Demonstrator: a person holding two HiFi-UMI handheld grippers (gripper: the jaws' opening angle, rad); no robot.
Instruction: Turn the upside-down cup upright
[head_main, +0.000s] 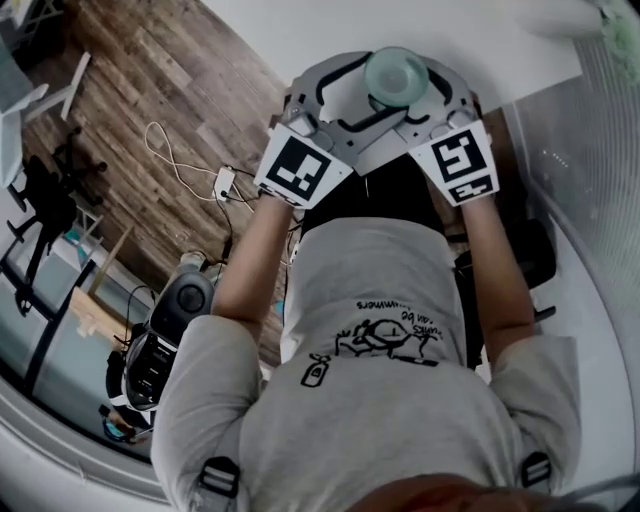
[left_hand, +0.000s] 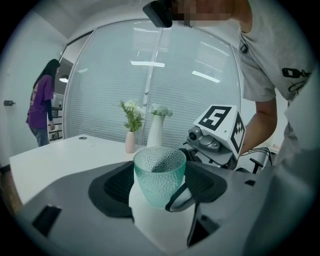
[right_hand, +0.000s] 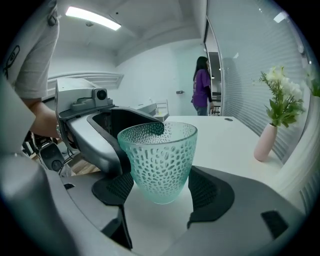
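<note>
A pale green dimpled glass cup (head_main: 395, 75) stands upright, mouth up, on the white table (head_main: 300, 30) near its front edge. Both grippers close in on it from my side. In the left gripper view the cup (left_hand: 159, 176) sits between the dark pads of my left gripper (left_hand: 161, 186), which lie against its sides. In the right gripper view the cup (right_hand: 159, 160) fills the gap of my right gripper (right_hand: 161, 190), pads pressed to its lower wall. One jaw of the left gripper (right_hand: 95, 140) shows just behind the cup.
A pink vase with flowers (left_hand: 131, 135) and a white vase (left_hand: 156, 131) stand at the far table edge by a glass wall. A person in purple (right_hand: 201, 85) stands in the background. Cables and gear (head_main: 190, 300) lie on the wood floor.
</note>
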